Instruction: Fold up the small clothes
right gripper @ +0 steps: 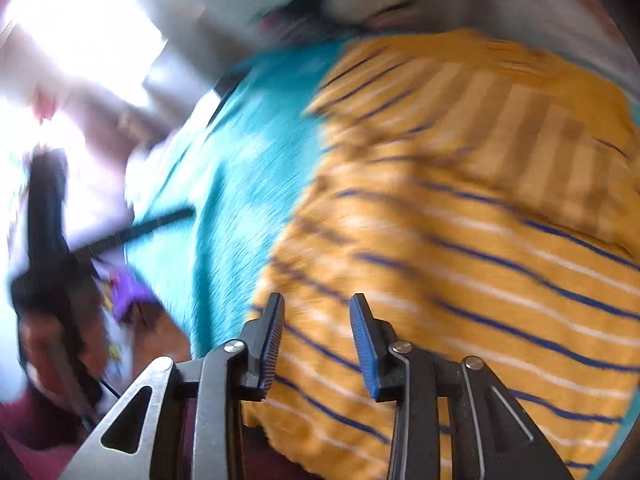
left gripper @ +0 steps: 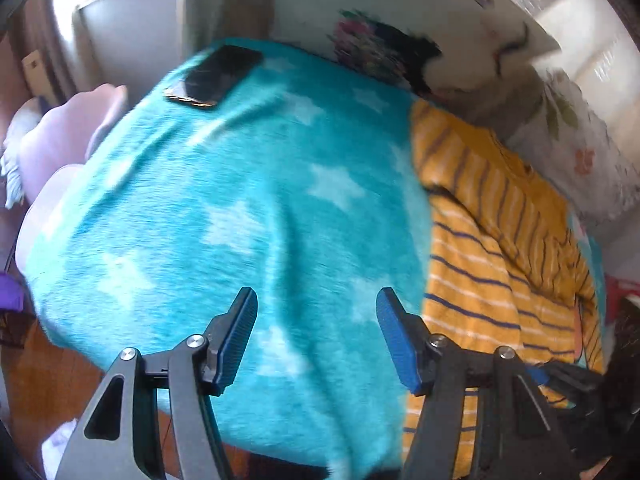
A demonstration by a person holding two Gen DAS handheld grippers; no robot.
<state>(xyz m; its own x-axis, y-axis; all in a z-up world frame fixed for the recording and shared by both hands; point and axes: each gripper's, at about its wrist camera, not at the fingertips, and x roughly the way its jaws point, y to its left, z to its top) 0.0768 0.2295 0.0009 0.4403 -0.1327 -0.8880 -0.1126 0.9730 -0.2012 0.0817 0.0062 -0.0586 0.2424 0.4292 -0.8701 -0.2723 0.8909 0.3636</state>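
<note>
Yellow striped garment (left gripper: 492,240) lies on the turquoise star blanket (left gripper: 240,208), toward its right side, partly doubled over: an upper layer shows stripes running crosswise to the lower. Folding judged begun, not finished. Left hand-held gripper (left gripper: 316,340) spread, empty, above blanket beside garment. Right hand-held gripper (right gripper: 316,344) spread, nothing pinched, over garment's near edge. Phone (left gripper: 212,76) on blanket's far corner.
</note>
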